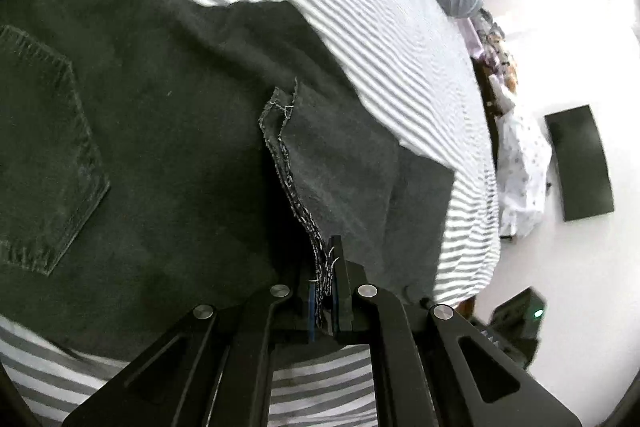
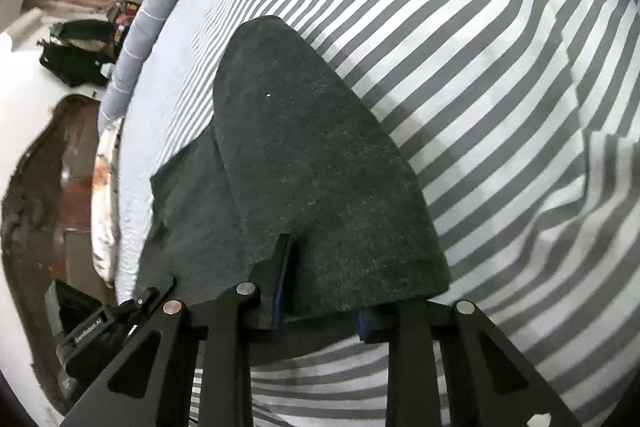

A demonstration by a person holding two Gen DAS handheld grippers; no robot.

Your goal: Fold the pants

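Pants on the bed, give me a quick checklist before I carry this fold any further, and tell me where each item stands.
1. Left gripper pinching the frayed hem: ok, fabric sits between the pads.
2. Right gripper closed on the pants: not ok, jaws stand apart with cloth draped over them.
3. Back pocket lying flat: ok.
4. Both hem layers caught evenly: cannot tell.
5. Striped sheet smooth: not ok, wrinkled at right.
6. Bed edge clearance: cannot tell.
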